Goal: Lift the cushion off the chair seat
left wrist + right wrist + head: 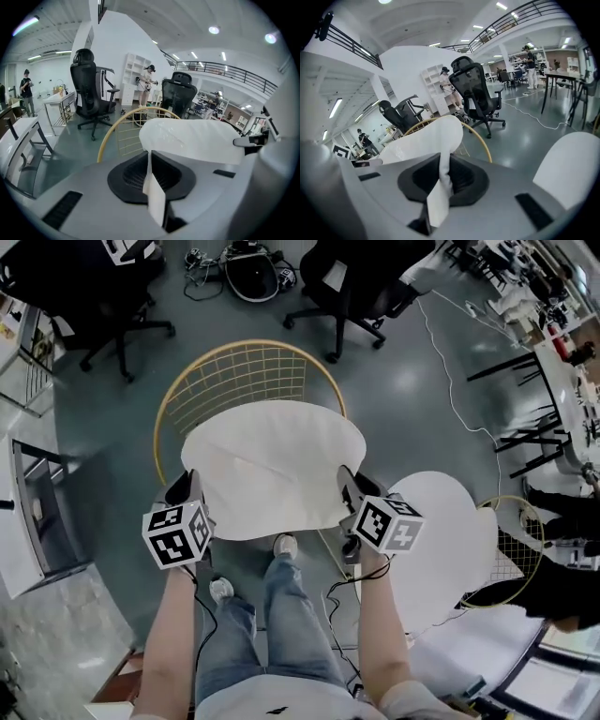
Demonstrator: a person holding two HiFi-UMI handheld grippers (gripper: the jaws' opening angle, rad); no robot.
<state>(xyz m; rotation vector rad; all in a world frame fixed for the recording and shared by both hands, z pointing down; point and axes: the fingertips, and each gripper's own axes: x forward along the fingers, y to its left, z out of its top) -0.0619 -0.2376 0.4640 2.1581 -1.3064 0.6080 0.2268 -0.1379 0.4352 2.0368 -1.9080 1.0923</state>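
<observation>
**Cushion held at both edges over the wire chair**

- The flat white round fabric cushion (272, 465) hangs spread between both grippers, above the gold wire-frame chair (232, 371). The chair's curved back shows beyond the cushion's far edge; the seat is hidden under it.
- The left gripper (192, 488) is clamped on the cushion's left edge. In the left gripper view, white fabric (154, 197) is pinched between its closed jaws.
- The right gripper (347, 486) is clamped on the right edge, and its own view shows the same pinch (439, 187).
- A second white cushion (441, 540) lies to the person's right, apart from the first.
- Black office chairs (94, 296) stand beyond on the grey floor (403, 399).
</observation>
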